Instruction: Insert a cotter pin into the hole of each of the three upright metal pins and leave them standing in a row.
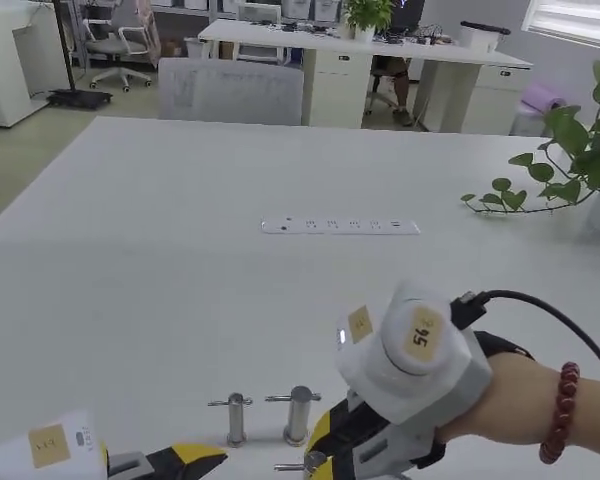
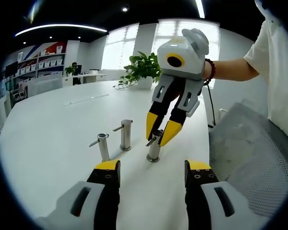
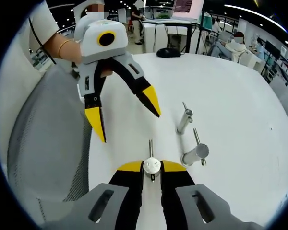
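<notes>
Metal upright pins, three, stand in a row on the white counter (image 1: pixel 180 250): first pin (image 2: pixel 102 146), middle pin (image 2: pixel 126 135) and third pin (image 2: pixel 154 149), each with a thin crosspiece showing near its head. Jaws of the right gripper (image 3: pixel 151 167) pinch the head of the third pin, whose cotter pin (image 3: pixel 150 147) sticks out ahead between the tips. Jaws of the left gripper (image 3: pixel 129 125) are spread, holding nothing, and hover just beside the row.

- **Step in hand, as judged:** seating the last cotter pin while steadying its post.
- **Handling:** grip lightly and vertically so the post cannot tip toward the middle pin. Check that the cotter pin passes out both sides of the hole, then release straight up.
- **Markings:** the yellow sticker (image 1: pixel 423 332) on the right gripper's cap has digits reading 56, or 95 if turned. The second sticker (image 1: pixel 48 443), on the left gripper, is illegible. The power strip (image 1: pixel 340 227) shows no readable writing.
</notes>
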Tool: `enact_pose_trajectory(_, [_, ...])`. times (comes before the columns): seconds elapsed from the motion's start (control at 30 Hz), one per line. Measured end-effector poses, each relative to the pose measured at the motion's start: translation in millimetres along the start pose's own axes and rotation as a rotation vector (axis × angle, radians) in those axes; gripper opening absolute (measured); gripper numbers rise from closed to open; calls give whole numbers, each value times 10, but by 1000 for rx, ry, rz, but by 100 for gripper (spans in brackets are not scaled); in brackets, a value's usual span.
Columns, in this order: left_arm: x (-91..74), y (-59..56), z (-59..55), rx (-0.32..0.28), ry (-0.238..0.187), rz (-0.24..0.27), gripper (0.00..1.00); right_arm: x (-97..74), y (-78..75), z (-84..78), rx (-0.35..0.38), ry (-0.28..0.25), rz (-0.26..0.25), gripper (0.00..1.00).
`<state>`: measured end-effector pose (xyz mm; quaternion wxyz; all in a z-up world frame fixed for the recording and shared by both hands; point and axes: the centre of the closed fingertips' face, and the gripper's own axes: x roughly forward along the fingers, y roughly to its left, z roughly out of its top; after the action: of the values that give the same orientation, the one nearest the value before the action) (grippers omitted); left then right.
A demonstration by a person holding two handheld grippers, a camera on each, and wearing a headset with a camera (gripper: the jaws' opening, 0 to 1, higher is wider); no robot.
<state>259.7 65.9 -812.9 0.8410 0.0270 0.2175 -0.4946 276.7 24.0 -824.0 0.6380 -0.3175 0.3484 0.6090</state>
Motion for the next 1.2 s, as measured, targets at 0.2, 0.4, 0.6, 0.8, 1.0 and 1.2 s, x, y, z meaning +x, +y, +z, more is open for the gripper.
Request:
enact_pose_trajectory(0.2, [-9,-2,-8,1,2,3,56,-90,-77,-42,-9,11,1,14])
enact_pose_trajectory(0.4, [-22,4,1,2,-1,9,58,-166,-195,-125,-23,36,-9,14])
enact_pose_trajectory(0.6, [-43,6,5,1,-1,15,60,-226,-336,-221,-24,56,-25,14])
enact_pose_trajectory(0.8, [-55,19,4,-3,-1,23,61,-240,-407,-290,-36,71,-25,14])
enact_pose_trajectory(1.0, [-64,29,-7,-4,1,30,61,-244,-506,-336,-36,77,-35,14])
enact_pose_trajectory(1.2, [-72,40,-16,-9,3,38,61,-253,-585,-344,-34,75,-40,14])
